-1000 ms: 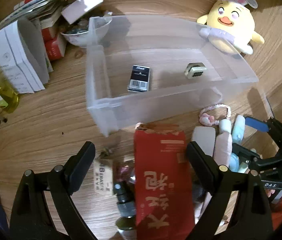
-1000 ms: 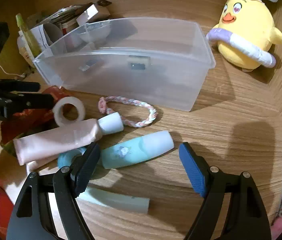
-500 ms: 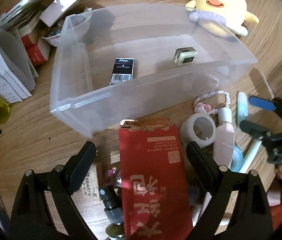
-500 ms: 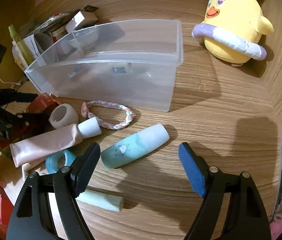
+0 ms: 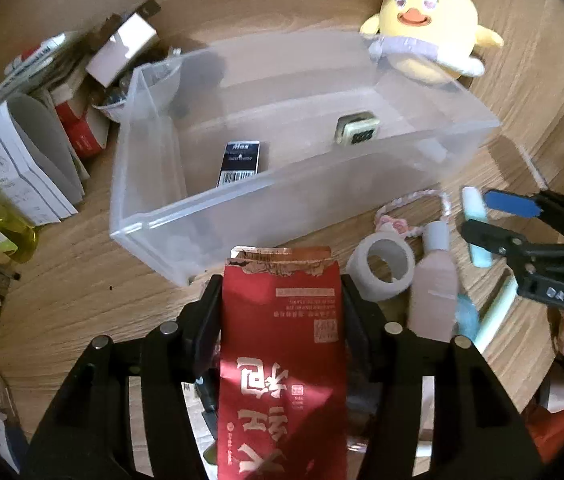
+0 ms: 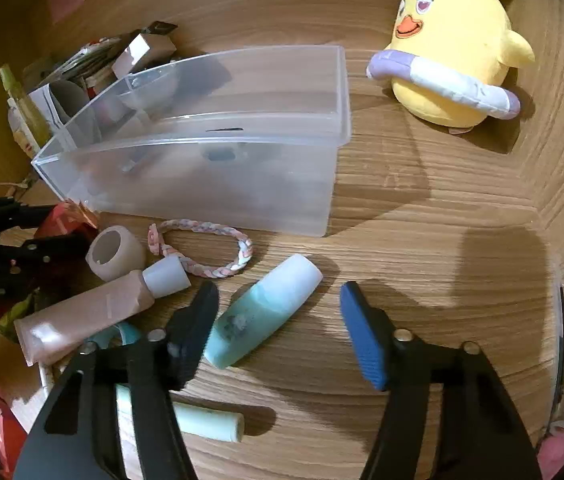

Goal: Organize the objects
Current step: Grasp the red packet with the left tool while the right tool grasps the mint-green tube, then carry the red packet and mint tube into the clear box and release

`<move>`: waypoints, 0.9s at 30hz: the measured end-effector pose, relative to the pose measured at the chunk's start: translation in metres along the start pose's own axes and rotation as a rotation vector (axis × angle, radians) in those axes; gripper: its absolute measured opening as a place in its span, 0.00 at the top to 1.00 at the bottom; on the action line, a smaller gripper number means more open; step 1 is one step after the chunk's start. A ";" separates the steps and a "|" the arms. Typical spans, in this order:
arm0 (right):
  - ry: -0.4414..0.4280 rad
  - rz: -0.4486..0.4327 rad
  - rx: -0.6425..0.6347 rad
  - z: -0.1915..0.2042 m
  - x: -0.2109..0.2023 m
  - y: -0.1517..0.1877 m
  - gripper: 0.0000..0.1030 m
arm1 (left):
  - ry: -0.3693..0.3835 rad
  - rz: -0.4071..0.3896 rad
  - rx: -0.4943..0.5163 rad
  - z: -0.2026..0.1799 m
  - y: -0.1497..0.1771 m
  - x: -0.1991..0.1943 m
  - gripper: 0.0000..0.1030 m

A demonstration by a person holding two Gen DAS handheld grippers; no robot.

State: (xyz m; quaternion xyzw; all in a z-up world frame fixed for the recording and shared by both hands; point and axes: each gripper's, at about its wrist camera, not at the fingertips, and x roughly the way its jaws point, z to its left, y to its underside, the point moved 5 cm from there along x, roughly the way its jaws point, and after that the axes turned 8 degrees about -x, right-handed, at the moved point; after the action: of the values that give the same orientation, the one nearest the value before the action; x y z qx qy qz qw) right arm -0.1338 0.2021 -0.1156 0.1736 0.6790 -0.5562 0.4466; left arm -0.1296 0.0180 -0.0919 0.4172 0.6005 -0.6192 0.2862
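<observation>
My left gripper (image 5: 280,308) is shut on a red foil packet (image 5: 282,360) with a torn top, held just in front of the clear plastic bin (image 5: 242,200). The bin holds a small black box (image 5: 240,163) and a small grey gadget (image 5: 356,130). My right gripper (image 6: 278,320) is open around a teal and white bottle (image 6: 262,312) lying on the wooden table; the bottle lies nearer its black left finger. The right gripper also shows in the left wrist view (image 5: 498,220). The bin (image 6: 210,176) stands beyond the bottle.
A tape roll (image 6: 116,252), a pink tube (image 6: 94,316), a braided bracelet (image 6: 202,248) and a pale green stick (image 6: 206,422) lie near the bottle. A yellow chick plush (image 6: 454,64) sits at the back right. Boxes and papers (image 5: 22,152) crowd the left.
My left gripper has closed on the red packet and lifted it. My right gripper has moved forward so its fingers now flank the teal bottle.
</observation>
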 end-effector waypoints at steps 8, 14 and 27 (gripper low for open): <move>0.017 -0.020 -0.003 -0.013 -0.006 0.007 0.78 | 0.022 -0.067 -0.046 0.004 -0.003 -0.025 0.47; 0.011 -0.055 0.011 -0.016 -0.014 0.007 0.78 | 0.034 -0.127 -0.088 0.007 -0.010 -0.043 0.47; -0.021 -0.235 -0.001 -0.002 -0.081 -0.018 0.78 | 0.104 -0.269 -0.149 0.002 -0.029 -0.086 0.47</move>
State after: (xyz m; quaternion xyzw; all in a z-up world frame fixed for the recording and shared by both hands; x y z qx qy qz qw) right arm -0.1046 0.2195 -0.0402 0.0865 0.6902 -0.6063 0.3855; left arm -0.1131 0.0065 -0.0037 0.3422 0.7091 -0.5833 0.1994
